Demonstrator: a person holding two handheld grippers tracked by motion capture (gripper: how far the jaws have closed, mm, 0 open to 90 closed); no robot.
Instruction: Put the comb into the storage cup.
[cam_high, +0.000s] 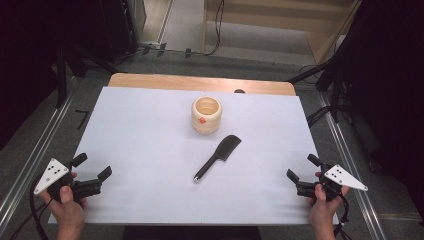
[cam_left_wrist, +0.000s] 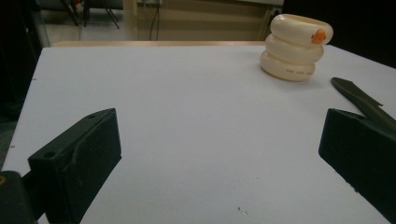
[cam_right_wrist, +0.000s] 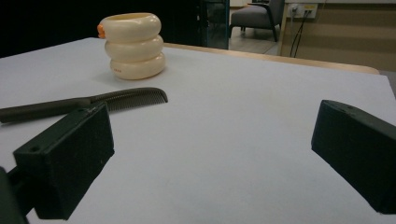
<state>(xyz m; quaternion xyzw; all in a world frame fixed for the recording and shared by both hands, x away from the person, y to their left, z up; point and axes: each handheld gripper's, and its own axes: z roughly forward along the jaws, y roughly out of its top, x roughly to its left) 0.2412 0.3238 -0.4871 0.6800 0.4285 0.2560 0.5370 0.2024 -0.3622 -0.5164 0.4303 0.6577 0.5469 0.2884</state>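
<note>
Two hand-held grippers rest at the lower corners of the high view, one on each side of a white table (cam_high: 150, 130). At lower left, the left gripper (cam_high: 93, 167) is held in the person's left hand (cam_high: 67, 207), its grey three-cornered plate pointing toward the frame's left edge; its jaws stand wide apart with nothing between them. In the left gripper view the same two black jaws rise from the lower left and lower right corners, well separated, over bare table surface.

Near the centre of the high view lies a black comb (cam_high: 218, 156), set diagonally, its handle toward lower left and its toothed head toward upper right. It lies flat on the table, well apart from both grippers. Just above it, apart from it, stands a cream holder (cam_high: 206, 115) shaped like three stacked rings, upright, open at the top, with a small orange mark on its side. In the left gripper view the holder (cam_left_wrist: 296, 46) appears at upper right and the comb (cam_left_wrist: 362, 100) at the right edge, partly hidden behind the right-hand jaw. In the right gripper view the holder (cam_right_wrist: 134, 45) stands at upper left, with the comb (cam_right_wrist: 88, 104) below it.

At lower right of the high view, the right gripper (cam_high: 303, 173) is held in the right hand (cam_high: 324, 210); its jaws are likewise spread open and empty.
</note>
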